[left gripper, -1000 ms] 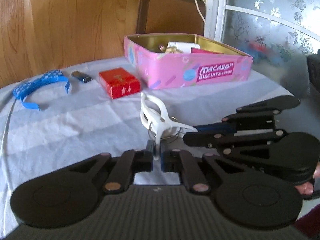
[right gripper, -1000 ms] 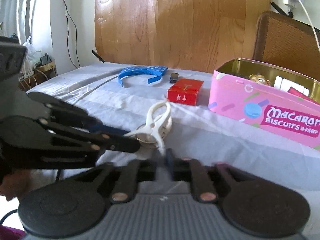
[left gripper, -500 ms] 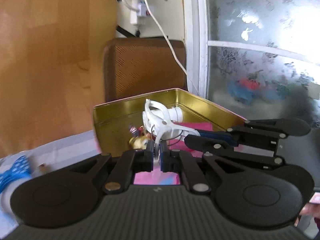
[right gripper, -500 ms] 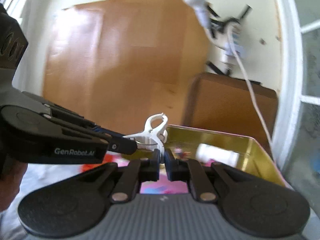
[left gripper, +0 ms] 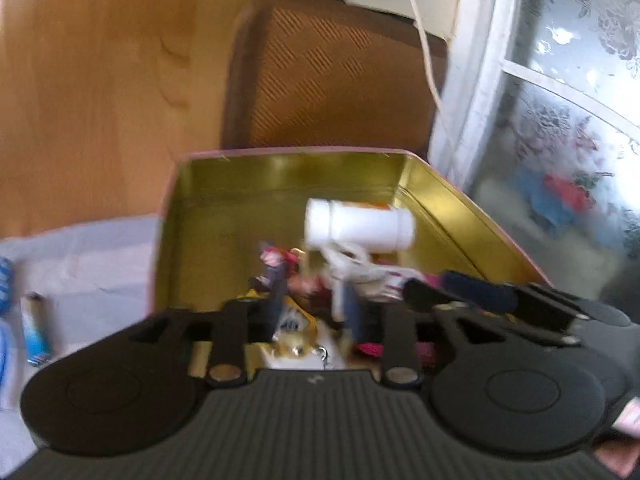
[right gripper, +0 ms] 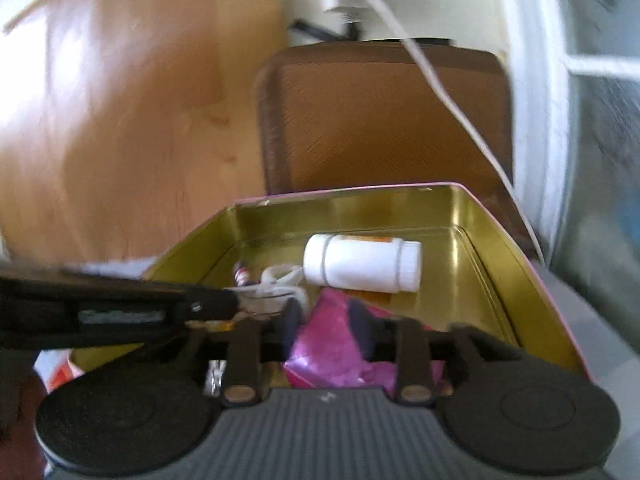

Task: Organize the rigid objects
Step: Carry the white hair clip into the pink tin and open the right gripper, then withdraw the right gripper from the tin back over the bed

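Your left gripper (left gripper: pixel 314 308) hung over the near edge of the open biscuit tin (left gripper: pixel 460 208), and its jaws had just been spreading, standing apart with nothing pinched between the pads. Your right gripper (right gripper: pixel 326 320) was over the same tin, its jaws also just parted, with only the pink packet (right gripper: pixel 328 344) showing through the gap below them. The white clip (left gripper: pixel 352 264) lay just past both sets of fingertips, inside the tin (the blur made it hard to tell whether a pad was touching it), next to the tip of the other gripper in each view. Beyond the clip a white pill bottle (right gripper: pixel 362 266) lay on its side on the gold floor. To the left of the tin, on the pale cloth (left gripper: pixel 100 256), sat a small blue lighter (left gripper: pixel 36 332). Behind the tin stood a brown chair back (right gripper: pixel 384 120), with a wooden panel (left gripper: pixel 100 80) to its left.
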`<act>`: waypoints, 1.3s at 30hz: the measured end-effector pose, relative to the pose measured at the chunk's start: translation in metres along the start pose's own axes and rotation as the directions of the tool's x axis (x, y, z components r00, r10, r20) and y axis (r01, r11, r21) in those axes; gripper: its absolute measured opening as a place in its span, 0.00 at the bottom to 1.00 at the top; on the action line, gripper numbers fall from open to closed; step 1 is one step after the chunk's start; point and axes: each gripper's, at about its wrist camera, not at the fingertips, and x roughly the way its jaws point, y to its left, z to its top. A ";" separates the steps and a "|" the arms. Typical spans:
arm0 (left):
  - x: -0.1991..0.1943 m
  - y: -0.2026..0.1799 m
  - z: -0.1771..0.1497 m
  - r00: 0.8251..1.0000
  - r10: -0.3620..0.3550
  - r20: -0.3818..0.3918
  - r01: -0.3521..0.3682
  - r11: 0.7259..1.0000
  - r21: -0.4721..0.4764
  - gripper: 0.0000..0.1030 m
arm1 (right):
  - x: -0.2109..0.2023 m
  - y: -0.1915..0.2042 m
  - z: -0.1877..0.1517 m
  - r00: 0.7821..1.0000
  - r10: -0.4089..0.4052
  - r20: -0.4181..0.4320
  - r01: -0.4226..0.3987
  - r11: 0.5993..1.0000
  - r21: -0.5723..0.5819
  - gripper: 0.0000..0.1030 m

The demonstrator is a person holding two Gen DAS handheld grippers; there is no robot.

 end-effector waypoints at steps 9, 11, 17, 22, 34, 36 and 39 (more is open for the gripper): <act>-0.035 0.007 -0.013 0.992 0.113 0.057 -0.116 0.991 0.065 0.66 | -0.040 -0.015 -0.013 0.998 0.025 0.062 -0.032 0.993 0.111 0.45; -0.044 0.011 -0.019 0.992 0.112 0.058 -0.115 0.992 0.053 0.66 | -0.053 -0.012 -0.017 0.996 0.041 0.076 -0.051 0.991 0.124 0.45; -0.067 0.020 -0.037 0.991 0.121 0.064 -0.123 0.992 0.032 0.66 | -0.084 0.006 -0.030 0.991 0.062 0.117 -0.074 0.991 0.107 0.45; -0.086 0.025 -0.051 0.989 0.124 0.075 -0.126 0.992 0.022 0.66 | -0.103 0.019 -0.037 0.989 0.075 0.127 -0.089 0.990 0.110 0.46; -0.102 0.042 -0.102 0.989 0.146 0.029 -0.148 0.988 0.053 0.66 | -0.113 0.046 -0.065 0.989 0.149 0.028 -0.151 0.980 0.129 0.46; -0.102 0.047 -0.110 0.990 0.143 0.008 -0.143 0.988 0.050 0.66 | -0.112 0.050 -0.069 0.988 0.152 0.013 -0.152 0.980 0.128 0.46; -0.100 0.053 -0.119 0.989 0.144 -0.018 -0.143 0.988 0.051 0.66 | -0.110 0.055 -0.074 0.988 0.154 -0.008 -0.152 0.980 0.128 0.46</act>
